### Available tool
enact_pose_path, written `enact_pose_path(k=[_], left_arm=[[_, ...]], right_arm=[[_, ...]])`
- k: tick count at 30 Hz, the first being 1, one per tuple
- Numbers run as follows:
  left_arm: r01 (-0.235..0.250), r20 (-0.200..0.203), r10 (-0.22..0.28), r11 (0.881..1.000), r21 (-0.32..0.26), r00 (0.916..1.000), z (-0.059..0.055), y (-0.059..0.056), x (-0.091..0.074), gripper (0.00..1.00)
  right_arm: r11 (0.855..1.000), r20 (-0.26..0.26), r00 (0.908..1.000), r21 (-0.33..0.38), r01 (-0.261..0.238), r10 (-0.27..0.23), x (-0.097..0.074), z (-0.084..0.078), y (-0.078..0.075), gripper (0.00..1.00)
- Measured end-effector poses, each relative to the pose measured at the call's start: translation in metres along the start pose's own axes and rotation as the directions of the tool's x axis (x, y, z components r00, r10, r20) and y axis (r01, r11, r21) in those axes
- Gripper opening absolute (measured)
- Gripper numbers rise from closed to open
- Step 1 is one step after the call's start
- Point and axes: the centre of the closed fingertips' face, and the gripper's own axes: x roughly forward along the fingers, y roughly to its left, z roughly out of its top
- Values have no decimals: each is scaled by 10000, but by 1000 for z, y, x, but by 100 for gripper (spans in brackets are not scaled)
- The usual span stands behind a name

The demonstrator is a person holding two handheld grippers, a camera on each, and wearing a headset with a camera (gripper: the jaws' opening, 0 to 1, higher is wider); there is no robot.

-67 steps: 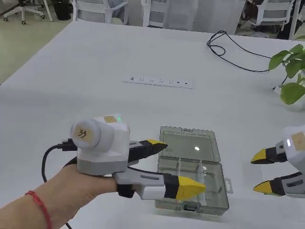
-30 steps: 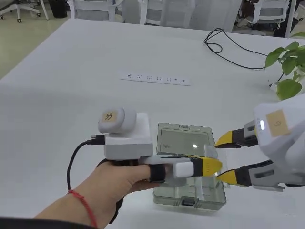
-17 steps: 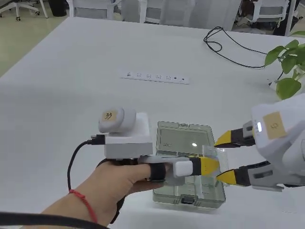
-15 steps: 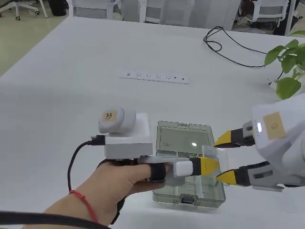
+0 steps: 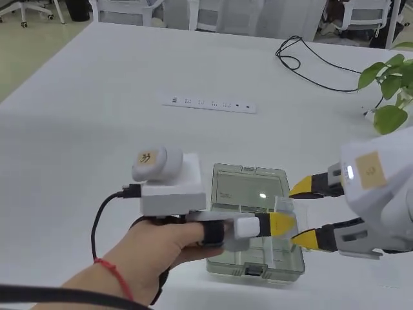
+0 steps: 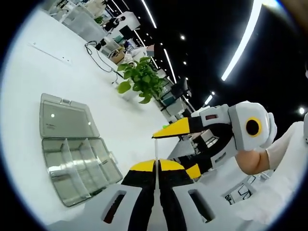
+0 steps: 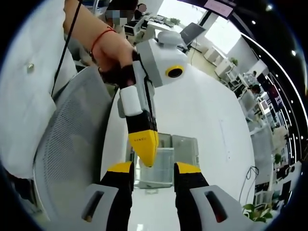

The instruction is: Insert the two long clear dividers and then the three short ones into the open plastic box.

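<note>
The open clear plastic box (image 5: 257, 261) lies on the white table, its lid (image 5: 248, 187) folded back flat. Dividers stand inside the box (image 6: 77, 166). My left gripper (image 5: 284, 223) hovers above the box, shut on a small clear divider (image 5: 285, 206). That divider (image 6: 155, 147) shows edge-on, rising from between my left gripper's (image 6: 157, 166) yellow tips. My right gripper (image 5: 310, 214) is open, its jaws either side of the divider (image 7: 164, 171). Seen from my right gripper (image 7: 154, 169), the left gripper (image 7: 143, 144) points down between its jaws.
A white power strip (image 5: 210, 103) lies further back on the table. A black cable (image 5: 310, 64) loops at the back right, beside a green plant (image 5: 390, 90). Office chairs stand beyond the table's far edge, and a grey mesh chair (image 7: 72, 139) is near the person.
The right gripper has come in from the right edge and now flanks the divider that the left gripper holds over the box. In the last half second almost nothing has moved.
</note>
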Motion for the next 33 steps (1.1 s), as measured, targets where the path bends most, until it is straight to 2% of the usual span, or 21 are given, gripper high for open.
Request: enact_pose_path(k=[5,6,8,9,10,11,12,13,14,15,16,18,19,20,21,23,24,25,27,30,33], left_arm=[[-77,-212,97,9958,910,9997,-1,3,-3,0],[-18,-223,52,9888,1493,9997,0,2,-4,0],[12,-448,93,9732,2299,9990,-2,1,-6,0],[121,-511,19,9618,2735,9987,-2,0,-7,0],[263,-548,-88,9442,3283,9985,-2,-4,-8,0],[327,-642,-108,9359,3508,9979,-4,-5,-9,0],[552,-772,-274,9207,3863,9966,-5,-10,-9,0],[714,-821,-405,9050,4194,9958,-5,-12,-10,0],[912,-937,-529,8764,4729,9942,-7,-16,-10,0],[1108,-1135,-612,8547,5072,9917,-9,-19,-11,0],[1335,-1334,-728,8354,5332,9884,-13,-23,-12,0],[1585,-1572,-831,8102,5642,9841,-16,-27,-13,0],[1673,-1619,-894,8028,5723,9827,-17,-29,-13,0],[1741,-1646,-961,8036,5692,9817,-17,-31,-13,0],[1823,-1668,-1042,7995,5723,9805,-17,-33,-14,0],[1961,-1660,-1208,7899,5811,9787,-17,-37,-15,0],[1996,-1671,-1243,7885,5818,9781,-17,-37,-15,0],[2039,-1693,-1278,7857,5841,9772,-18,-38,-15,0],[2120,-1726,-1344,7756,5946,9758,-18,-41,-15,0],[2311,-1806,-1514,7627,6040,9718,-20,-44,-15,0],[2469,-1865,-1667,7562,6060,9682,-22,-47,-16,0]], right_arm=[[9990,413,9991,433,-96,78,-8,4,-6,35],[9969,630,9979,755,-215,168,-10,5,-8,35],[9918,978,9936,1089,-668,562,-15,7,-7,34],[9896,1120,9915,1193,-799,666,-17,8,-8,33],[9843,1351,9878,1472,-971,773,-20,9,-9,32],[9789,1537,9836,1657,-1198,944,-22,10,-9,31],[9683,1738,9749,1821,-1710,1395,-24,11,-4,28],[9613,1833,9702,1956,-1939,1583,-26,11,-3,28],[9561,1983,9642,1987,-2152,1758,-28,12,-3,27],[9486,2095,9573,2036,-2422,1994,-29,12,-1,26],[9347,2257,9463,2182,-2808,2316,-32,14,3,25],[9234,2430,9336,2165,-3169,2635,-34,16,6,22],[9181,2467,9289,2183,-3309,2762,-35,16,8,21],[9067,2539,9179,2175,-3613,3049,-36,17,12,19],[8976,2569,9085,2134,-3858,3295,-37,18,16,18],[8863,2577,8951,1999,-4177,3638,-37,18,22,17],[8842,2574,8928,1977,-4232,3697,-38,18,23,16],[8797,2579,8865,1893,-4362,3841,-38,19,26,15],[8764,2597,8824,1856,-4444,3924,-37,20,28,14],[8652,2763,8690,1829,-4668,4105,-37,23,31,12],[8518,2874,8566,1875,-4891,4286,-37,24,34,10]])
